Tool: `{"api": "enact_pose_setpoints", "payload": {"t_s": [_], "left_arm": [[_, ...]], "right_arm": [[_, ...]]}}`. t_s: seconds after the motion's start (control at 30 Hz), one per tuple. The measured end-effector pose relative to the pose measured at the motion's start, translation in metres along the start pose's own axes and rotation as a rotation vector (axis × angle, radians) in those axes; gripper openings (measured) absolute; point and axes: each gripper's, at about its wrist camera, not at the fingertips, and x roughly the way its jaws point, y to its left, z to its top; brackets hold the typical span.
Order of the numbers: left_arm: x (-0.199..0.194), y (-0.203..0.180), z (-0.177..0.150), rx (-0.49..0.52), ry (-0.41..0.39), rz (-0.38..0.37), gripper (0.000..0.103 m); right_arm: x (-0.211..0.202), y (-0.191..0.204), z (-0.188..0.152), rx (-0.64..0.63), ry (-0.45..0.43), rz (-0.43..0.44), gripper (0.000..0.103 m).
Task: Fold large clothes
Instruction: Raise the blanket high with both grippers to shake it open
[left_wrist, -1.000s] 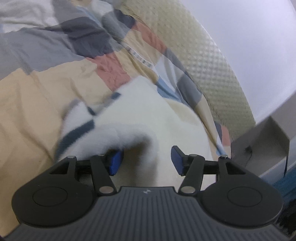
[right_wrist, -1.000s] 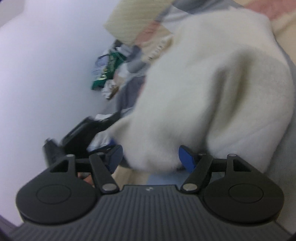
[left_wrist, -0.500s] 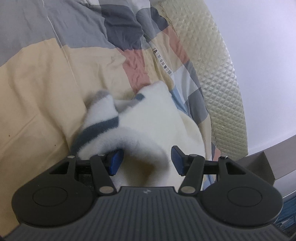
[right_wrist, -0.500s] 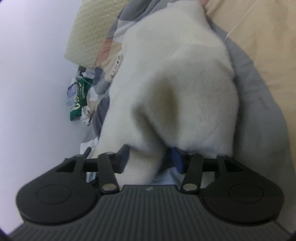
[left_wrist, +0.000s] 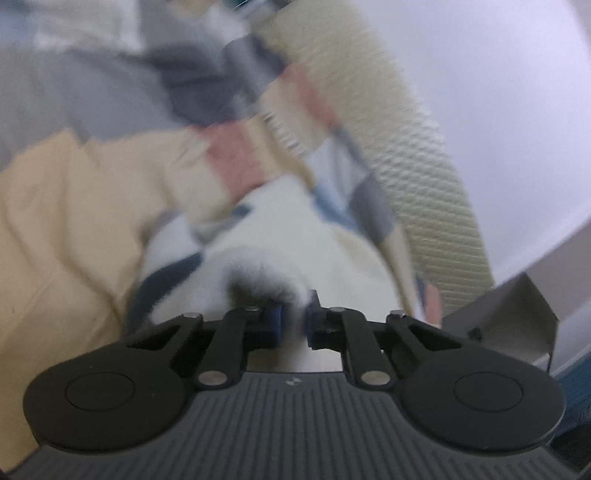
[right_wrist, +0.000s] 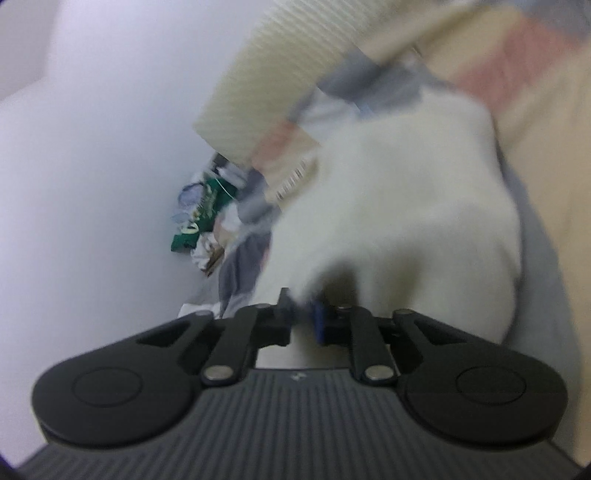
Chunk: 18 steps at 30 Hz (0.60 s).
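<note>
- In the left wrist view, the pale yellow part of the patchwork bedcover (left_wrist: 66, 221) fills the area left of the fluffy white garment (left_wrist: 266, 236), creased and blurred.
- The garment lies on the bedcover at the middle of that view; a dark grey band (left_wrist: 166, 275) crosses its left edge, and the fleece bunches up towards the camera.
- The left gripper (left_wrist: 294, 321) is at the garment's near edge. Its jaws are closing, the blue pads (left_wrist: 275, 319) nearly together, with a tuft of the white fleece pinched between them.
- Right of the garment, pink, blue and grey patches of the bedcover run up to a cream quilted mattress edge (left_wrist: 417, 162), with a white wall (left_wrist: 498, 92) beyond it.
- Below the mattress edge, to the garment's far right, stands a grey box-like thing (left_wrist: 517, 317); what it is cannot be told.
- In the right wrist view, the wall is far left of the garment (right_wrist: 406, 206), and a heap of crumpled things (right_wrist: 207, 221), one of them green, lies between the two.
- The right gripper (right_wrist: 303, 317) is closed on the garment's near edge, white fleece squeezed between a dark finger and a blue pad (right_wrist: 318, 319).
- Right of the garment in this view lie a grey strip and then pale yellow bedcover (right_wrist: 561, 184); the mattress edge (right_wrist: 273, 74) is above and left of it.
</note>
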Motion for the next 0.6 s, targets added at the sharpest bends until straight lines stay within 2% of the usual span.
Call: {"api": "enact_pose_setpoints", "payload": {"t_s": [0.07,0.2,0.43,0.6], "left_arm": [[-0.023,-0.015,-0.001,0.049,-0.034,-0.065,0.013],[-0.075,-0.053,-0.001,0.171,-0.082,-0.149,0.012],[-0.153,-0.107,0.0,0.251,-0.174,-0.26,0.011],[-0.214,-0.163,0.018,0.327,-0.25,-0.35,0.011]], "right_arm": [[-0.012,0.012,0.005,-0.056,-0.045,0.004,0.011],[-0.041,0.035,0.017,-0.136,-0.127,0.035,0.01],[-0.105,0.09,0.038,-0.262,-0.239,0.108,0.009],[-0.156,0.139,0.063,-0.356,-0.313,0.156,0.009]]}}
